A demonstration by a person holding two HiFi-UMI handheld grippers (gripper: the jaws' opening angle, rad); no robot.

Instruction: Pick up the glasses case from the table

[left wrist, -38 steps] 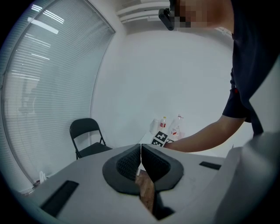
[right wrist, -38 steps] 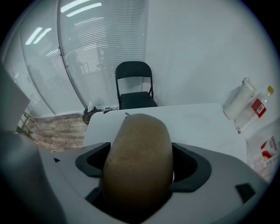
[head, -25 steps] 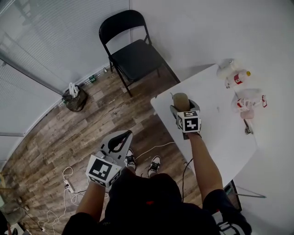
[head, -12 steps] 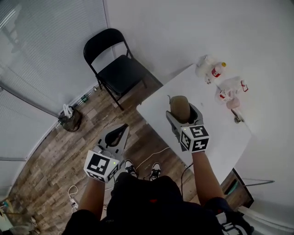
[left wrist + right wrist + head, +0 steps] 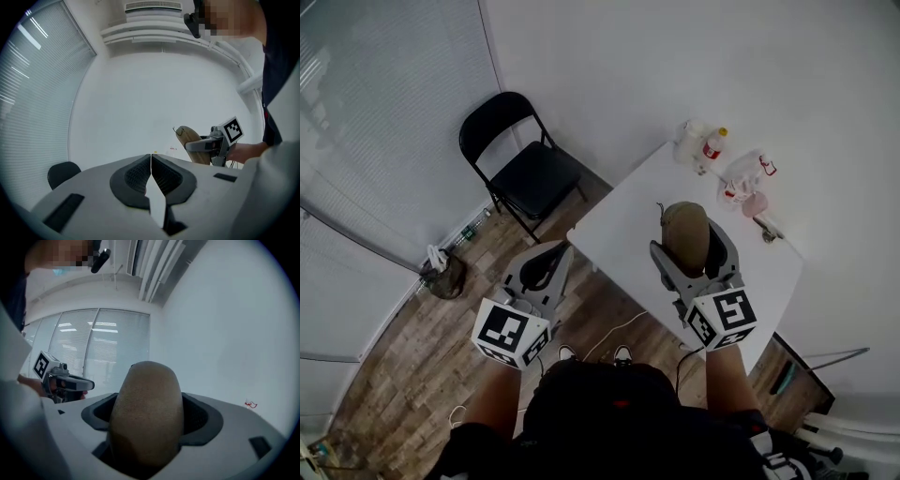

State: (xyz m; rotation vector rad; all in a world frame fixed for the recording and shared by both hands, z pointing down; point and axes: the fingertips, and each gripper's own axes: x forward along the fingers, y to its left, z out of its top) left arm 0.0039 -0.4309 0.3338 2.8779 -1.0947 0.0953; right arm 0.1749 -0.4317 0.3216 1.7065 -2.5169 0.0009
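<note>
Scanning from the left: black folding chair point(image 5: 520, 169) against the wall, standing on the wood floor point(image 5: 403, 375), well apart from the work. Left claw point(image 5: 551, 258) hangs over the floor just off the near-left edge of the white worktop point(image 5: 623, 225). In the left gripper view its two dark pads meet along one thin line with nothing between them, so it is closed and empty and has no part in the hold. Next comes the glasses case point(image 5: 685, 234), a tan, rounded, grainy-skinned shell. It sits upright between the jaws of the right claw point(image 5: 691, 248), which are clamped on its lower half, one pad on each flank, while the domed end stands proud beyond the tips. The right gripper view shows only wall and window blinds behind the case, and the left gripper view shows it against bare wall. My reading is that it is off the worktop and held in the air above the near part of it. At the far right corner of the worktop a cluster of bottles point(image 5: 703, 145) and small items lies untouched. Task judged essentially done: the grasp is made and the case is up, and what remains is keeping the hold steady.
</note>
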